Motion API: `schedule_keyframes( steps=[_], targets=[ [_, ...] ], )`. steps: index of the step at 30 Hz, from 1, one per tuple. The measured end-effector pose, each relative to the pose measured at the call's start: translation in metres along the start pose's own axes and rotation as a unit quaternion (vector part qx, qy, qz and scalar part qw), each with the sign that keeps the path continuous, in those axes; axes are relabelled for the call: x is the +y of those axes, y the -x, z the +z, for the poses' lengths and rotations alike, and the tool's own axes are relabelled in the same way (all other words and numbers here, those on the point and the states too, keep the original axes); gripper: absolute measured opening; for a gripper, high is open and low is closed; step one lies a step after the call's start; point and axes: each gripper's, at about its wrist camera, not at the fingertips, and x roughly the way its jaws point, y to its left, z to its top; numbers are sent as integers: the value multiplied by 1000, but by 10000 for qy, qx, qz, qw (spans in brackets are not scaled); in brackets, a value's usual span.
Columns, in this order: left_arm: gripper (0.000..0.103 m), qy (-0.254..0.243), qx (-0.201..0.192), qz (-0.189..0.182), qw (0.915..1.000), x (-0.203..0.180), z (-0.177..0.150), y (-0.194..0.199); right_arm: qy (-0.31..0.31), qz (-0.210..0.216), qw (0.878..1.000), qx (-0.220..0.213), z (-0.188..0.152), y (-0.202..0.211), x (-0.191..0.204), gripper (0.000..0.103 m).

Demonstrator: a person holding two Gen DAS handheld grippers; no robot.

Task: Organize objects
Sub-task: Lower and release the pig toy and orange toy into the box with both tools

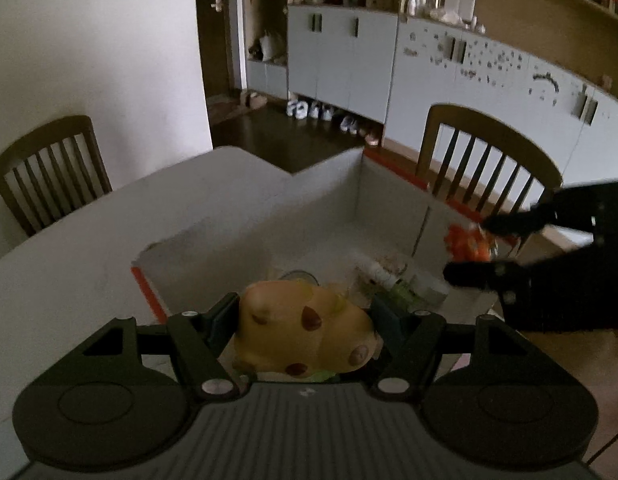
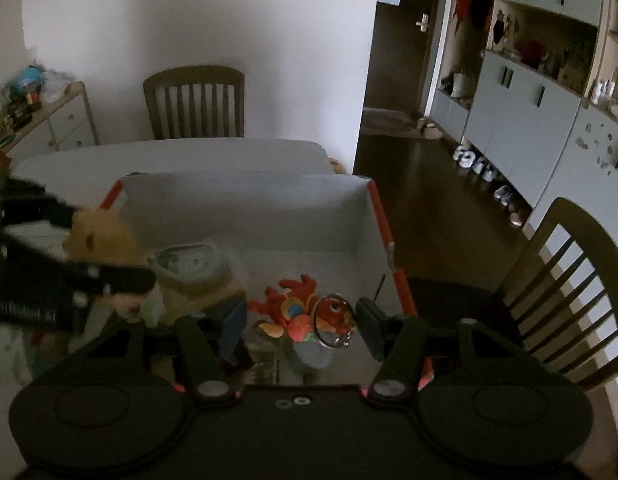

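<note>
My left gripper (image 1: 305,307) is shut on a yellow plush toy with brown spots (image 1: 309,340), held over the near edge of a white cardboard box with orange-red taped edges (image 1: 329,200). In the right wrist view the same left gripper (image 2: 109,246) comes in from the left with the yellow plush (image 2: 97,236). My right gripper (image 2: 301,309) is shut on a red-orange toy with a metal key ring (image 2: 305,312), above the box (image 2: 249,208). The left wrist view shows that right gripper (image 1: 467,246) at the right with the red-orange toy (image 1: 465,242).
Inside the box lie a round lidded container (image 2: 189,266) and small bottles (image 1: 383,272). The box sits on a pale table (image 1: 89,240). Wooden chairs stand at the far side (image 2: 195,100) and the right (image 2: 569,292). Cabinets and shoes (image 1: 309,110) line the far wall.
</note>
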Motion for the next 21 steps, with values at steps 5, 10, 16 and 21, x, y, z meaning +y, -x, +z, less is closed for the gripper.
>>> schedule_keyframes(
  steps=[5, 10, 16, 21],
  targets=[
    [71, -53, 233, 22, 9997, -9, -5, -24, 1, 74, 9998, 167, 0, -22, -9, 59],
    [71, -206, 332, 37, 9992, -14, -9, -39, 97, 107, 9995, 278, -5, -37, -10, 59],
    [71, -445, 402, 62, 9982, -16, -17, -48, 211, 129, 9989, 403, -8, -49, -8, 59],
    [72, -474, 462, 72, 9978, -14, -16, -54, 241, 119, 9983, 515, -11, -57, -7, 60]
  ],
)
